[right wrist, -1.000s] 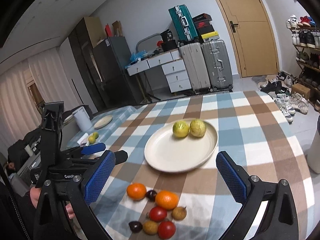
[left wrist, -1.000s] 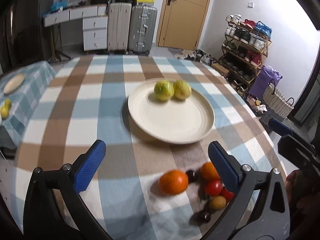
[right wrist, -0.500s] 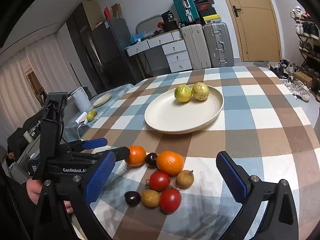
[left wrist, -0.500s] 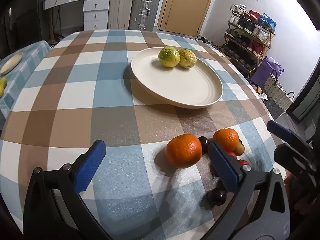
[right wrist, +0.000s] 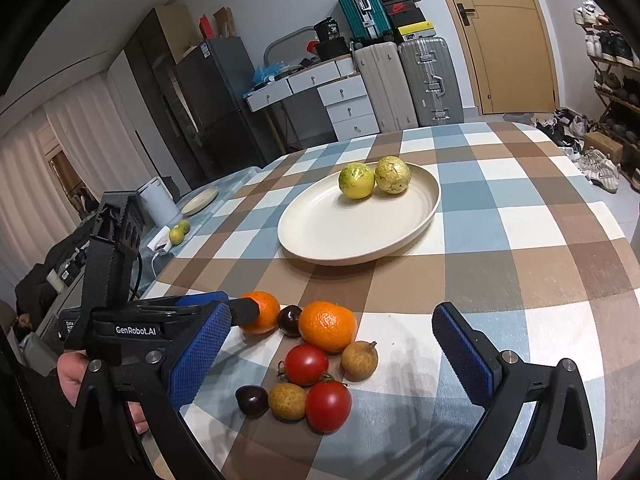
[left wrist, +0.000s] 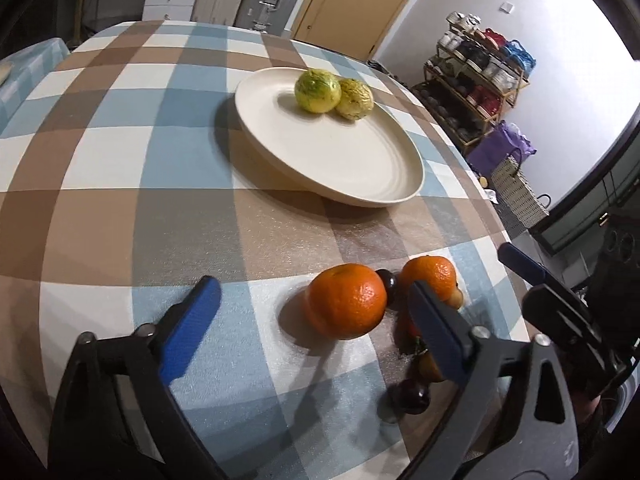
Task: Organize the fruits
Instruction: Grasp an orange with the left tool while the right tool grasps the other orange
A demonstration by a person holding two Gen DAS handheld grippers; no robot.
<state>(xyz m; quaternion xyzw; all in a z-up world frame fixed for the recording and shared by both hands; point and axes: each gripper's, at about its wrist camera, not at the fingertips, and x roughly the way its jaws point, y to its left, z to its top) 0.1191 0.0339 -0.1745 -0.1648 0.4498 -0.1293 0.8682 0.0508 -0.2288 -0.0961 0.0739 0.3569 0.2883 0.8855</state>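
Counter (right wrist: 520, 208): round top under a checked cloth in blue, brown and white squares; it fills the middle of both views.

Cream plate (right wrist: 320, 236) sits at frame centre in the right wrist view, upper centre in the left wrist view (left wrist: 360, 168). Two yellow-green fruits (right wrist: 374, 179) lie touching each other at its far rim.

Loose fruit cluster, lower centre of the right wrist view: two oranges (right wrist: 328, 326), the left one partly hidden behind a finger of the other gripper, with a dark cherry (right wrist: 290, 320) between them; two tomatoes (right wrist: 306, 364); two small brown fruits (right wrist: 359, 360); a second dark cherry at lower left of the group. All rest on the cloth, well apart from the plate.

Left gripper (left wrist: 312, 312): fingers spread wide, nothing between them touching; the nearer orange (left wrist: 346, 300) lies in the gap, closer to the right finger. In the right wrist view this gripper enters from the left edge.

Right gripper (right wrist: 332, 344): fingers spread wide, empty, hovering over the cluster.

Room, upper part of the right wrist view: suitcases (right wrist: 408, 84), white drawer desk (right wrist: 320, 96), dark fridge (right wrist: 216, 96), wooden door (right wrist: 512, 36), shoe rack (right wrist: 612, 52) at right edge.
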